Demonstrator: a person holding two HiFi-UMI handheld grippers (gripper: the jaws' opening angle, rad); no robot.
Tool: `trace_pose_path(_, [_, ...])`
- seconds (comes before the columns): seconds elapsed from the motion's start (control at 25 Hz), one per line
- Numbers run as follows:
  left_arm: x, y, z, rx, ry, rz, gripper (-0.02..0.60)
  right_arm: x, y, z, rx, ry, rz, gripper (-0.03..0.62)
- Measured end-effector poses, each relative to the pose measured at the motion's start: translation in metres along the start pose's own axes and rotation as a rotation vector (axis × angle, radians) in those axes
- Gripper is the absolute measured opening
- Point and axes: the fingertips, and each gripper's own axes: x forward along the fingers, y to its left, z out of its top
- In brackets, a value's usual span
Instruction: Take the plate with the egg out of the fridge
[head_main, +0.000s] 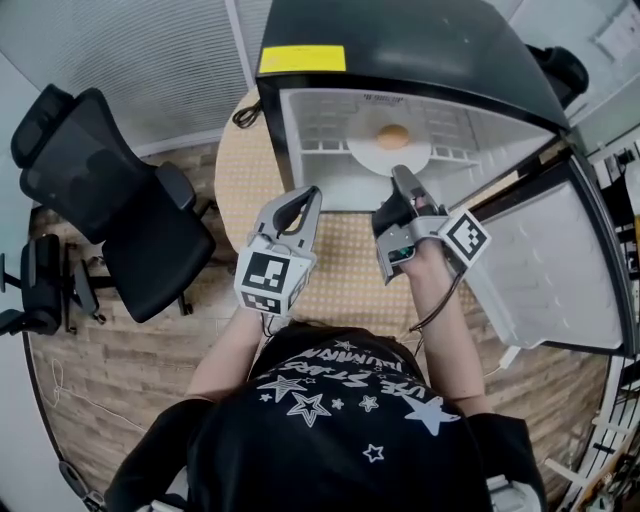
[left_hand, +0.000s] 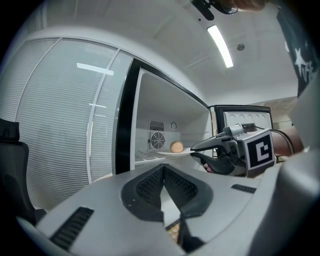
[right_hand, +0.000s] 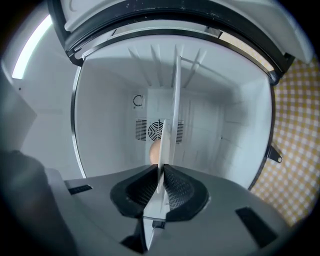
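A white plate (head_main: 372, 156) with a brown egg (head_main: 392, 136) rests on the wire shelf inside the open fridge (head_main: 400, 40). My right gripper (head_main: 402, 178) reaches into the fridge opening and is shut on the plate's near rim. In the right gripper view the plate (right_hand: 165, 142) runs edge-on between the pads, with the egg (right_hand: 154, 151) partly hidden behind it. My left gripper (head_main: 310, 197) hovers to the left, just outside the fridge, shut with nothing in it. The left gripper view shows the egg (left_hand: 176, 146) and the right gripper (left_hand: 195, 150) at the plate.
The fridge door (head_main: 550, 260) stands swung open at the right. The fridge sits on a round table with a yellow checked cloth (head_main: 240, 180). A black office chair (head_main: 110, 200) stands at the left on the wooden floor.
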Motion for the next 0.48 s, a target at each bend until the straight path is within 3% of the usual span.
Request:
trace_pose_path(0.2, [0.0, -0.003, 0.0, 0.008, 0.003, -0.026, 0.008, -0.001, 0.004, 0.0, -0.056, -0.009, 0.017, 0.053])
trace_pose_path(0.32, [-0.004, -0.005, 0.001, 0.015, -0.001, -0.044, 0.008, 0.003, 0.005, 0.001, -0.074, -0.016, 0.015, 0.12])
trace_pose_path(0.48, [-0.01, -0.003, 0.002, 0.017, -0.009, -0.062, 0.008, 0.01, -0.004, 0.004, -0.072, -0.036, -0.024, 0.084])
